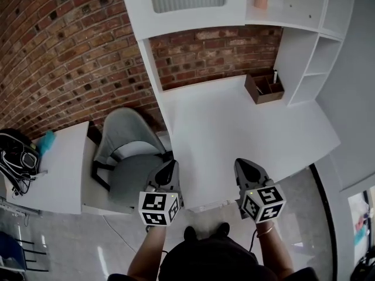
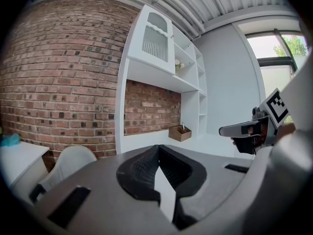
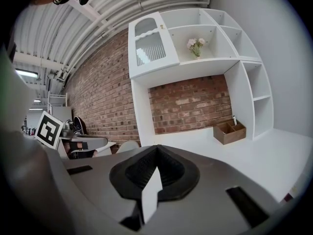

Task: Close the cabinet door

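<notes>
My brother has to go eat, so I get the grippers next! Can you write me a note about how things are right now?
Left gripper: shut, empty.
Right gripper: shut, empty.
Both hang low at the desk's near edge, touching nothing.
Cabinet door: top left above the desk; it looks shut already.
Left to do: probably nothing; just check the door sits flush.

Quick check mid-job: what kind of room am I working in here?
Probably an office or study nook: a white desk with a cabinet and open shelves above, against a brick wall, plus a grey chair.
</notes>
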The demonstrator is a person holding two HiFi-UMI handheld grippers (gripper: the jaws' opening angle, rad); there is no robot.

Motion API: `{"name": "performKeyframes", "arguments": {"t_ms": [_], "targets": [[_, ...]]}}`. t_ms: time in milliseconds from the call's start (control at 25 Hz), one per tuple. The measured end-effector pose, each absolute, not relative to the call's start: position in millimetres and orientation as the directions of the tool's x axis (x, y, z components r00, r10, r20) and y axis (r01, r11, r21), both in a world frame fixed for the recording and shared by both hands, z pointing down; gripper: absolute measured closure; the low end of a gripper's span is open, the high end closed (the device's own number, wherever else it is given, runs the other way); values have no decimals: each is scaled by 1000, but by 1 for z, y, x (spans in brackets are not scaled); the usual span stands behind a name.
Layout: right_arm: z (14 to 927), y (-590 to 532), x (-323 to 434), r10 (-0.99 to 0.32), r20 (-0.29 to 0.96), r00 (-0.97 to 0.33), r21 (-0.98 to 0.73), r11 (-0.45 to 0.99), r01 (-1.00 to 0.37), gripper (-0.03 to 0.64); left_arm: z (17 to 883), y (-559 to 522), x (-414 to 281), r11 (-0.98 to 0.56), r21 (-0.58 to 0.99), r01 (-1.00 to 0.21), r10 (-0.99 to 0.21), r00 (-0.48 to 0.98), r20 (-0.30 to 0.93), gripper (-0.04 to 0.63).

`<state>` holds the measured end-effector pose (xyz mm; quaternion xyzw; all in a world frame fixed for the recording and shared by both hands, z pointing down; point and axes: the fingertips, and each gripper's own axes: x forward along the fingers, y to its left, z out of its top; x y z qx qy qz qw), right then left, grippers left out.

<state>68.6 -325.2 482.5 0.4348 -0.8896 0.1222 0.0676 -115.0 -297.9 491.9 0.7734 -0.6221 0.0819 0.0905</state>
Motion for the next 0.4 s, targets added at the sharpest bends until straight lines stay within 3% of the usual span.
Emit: {"name": "performKeyframes", "arguments": {"t_ms": [400], "targets": [[490, -326, 68, -758, 233, -609, -179, 582, -793, 615, 495, -298, -120, -210, 32, -977, -947, 211, 244, 584]]}}
